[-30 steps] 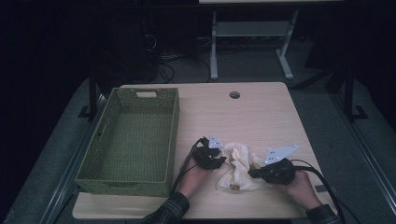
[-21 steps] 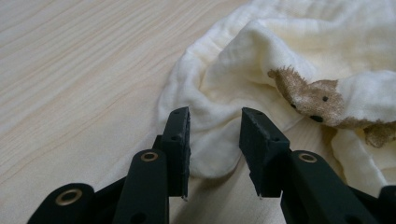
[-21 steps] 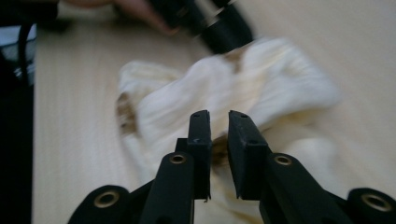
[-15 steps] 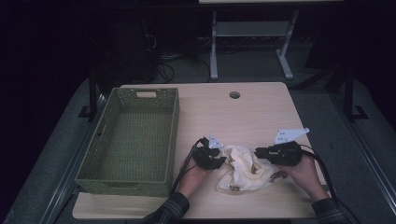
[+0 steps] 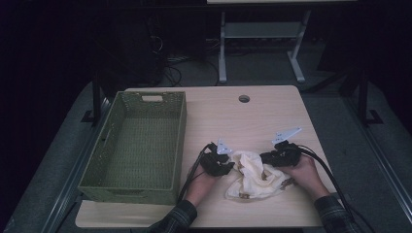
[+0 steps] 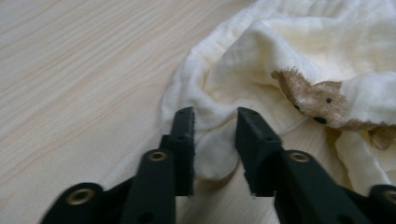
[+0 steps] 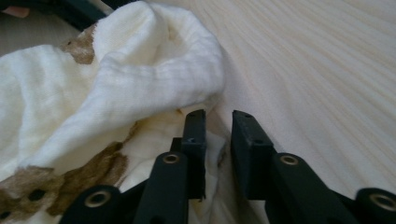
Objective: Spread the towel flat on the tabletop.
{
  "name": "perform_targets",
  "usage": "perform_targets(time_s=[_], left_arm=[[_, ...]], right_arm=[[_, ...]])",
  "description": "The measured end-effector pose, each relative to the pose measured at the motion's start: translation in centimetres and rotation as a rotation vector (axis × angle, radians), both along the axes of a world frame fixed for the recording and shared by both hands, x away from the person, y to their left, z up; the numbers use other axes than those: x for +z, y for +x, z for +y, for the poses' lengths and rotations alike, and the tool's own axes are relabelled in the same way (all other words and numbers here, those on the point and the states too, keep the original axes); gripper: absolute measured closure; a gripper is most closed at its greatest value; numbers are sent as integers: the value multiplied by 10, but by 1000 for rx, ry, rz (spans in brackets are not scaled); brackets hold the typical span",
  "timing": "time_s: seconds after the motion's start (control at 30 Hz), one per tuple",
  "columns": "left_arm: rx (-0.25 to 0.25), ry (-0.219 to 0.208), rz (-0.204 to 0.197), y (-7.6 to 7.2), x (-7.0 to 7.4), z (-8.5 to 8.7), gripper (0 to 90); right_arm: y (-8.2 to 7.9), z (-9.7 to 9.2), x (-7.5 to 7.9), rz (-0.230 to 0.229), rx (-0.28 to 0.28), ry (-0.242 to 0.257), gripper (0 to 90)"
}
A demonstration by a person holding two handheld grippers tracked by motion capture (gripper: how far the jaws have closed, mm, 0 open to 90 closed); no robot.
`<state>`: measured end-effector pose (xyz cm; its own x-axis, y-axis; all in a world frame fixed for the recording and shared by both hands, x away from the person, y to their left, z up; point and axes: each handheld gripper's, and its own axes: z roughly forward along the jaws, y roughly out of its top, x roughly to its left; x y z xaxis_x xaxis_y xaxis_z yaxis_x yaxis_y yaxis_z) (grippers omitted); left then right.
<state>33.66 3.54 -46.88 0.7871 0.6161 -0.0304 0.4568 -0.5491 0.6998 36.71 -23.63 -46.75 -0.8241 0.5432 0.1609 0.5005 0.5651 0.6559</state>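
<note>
cream cloth (image 5: 252, 175) lies crumpled; left gripper (image 6: 215, 135) fingers closing on its fold, right gripper (image 7: 218, 140) fingers slightly parted.

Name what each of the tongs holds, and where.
Left tongs: jaws have just been closing on a fold at the edge of the crumpled cream muslin cloth. Right tongs: cloth edge between jaws; grip unclear.

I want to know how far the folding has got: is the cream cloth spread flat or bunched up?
Bunched up. The cloth lies crumpled in loose folds on the table, between the two grippers, beside the green basket.
</note>
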Motion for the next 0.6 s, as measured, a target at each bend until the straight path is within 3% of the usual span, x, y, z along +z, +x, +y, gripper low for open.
perform_targets(time_s=[0.07, 0.1, 0.17, 0.4, 0.6], left_arm=[[2, -9, 9, 1, 0, 1, 778], [-3, -20, 26, 2, 0, 1, 824], [-3, -14, 22, 2, 1, 0, 868], [27, -47, -1, 8, 16, 2, 886], [62, -60, -38, 21, 28, 3, 887]], right_arm=[[-1, 1, 0, -5, 11, 1, 846], [-1, 1, 0, -9, 13, -5, 858], [-2, 0, 2, -21, 6, -14, 869], [1, -19, 23, -103, -57, 26, 876], [13, -39, 37, -138, -117, 51, 876]])
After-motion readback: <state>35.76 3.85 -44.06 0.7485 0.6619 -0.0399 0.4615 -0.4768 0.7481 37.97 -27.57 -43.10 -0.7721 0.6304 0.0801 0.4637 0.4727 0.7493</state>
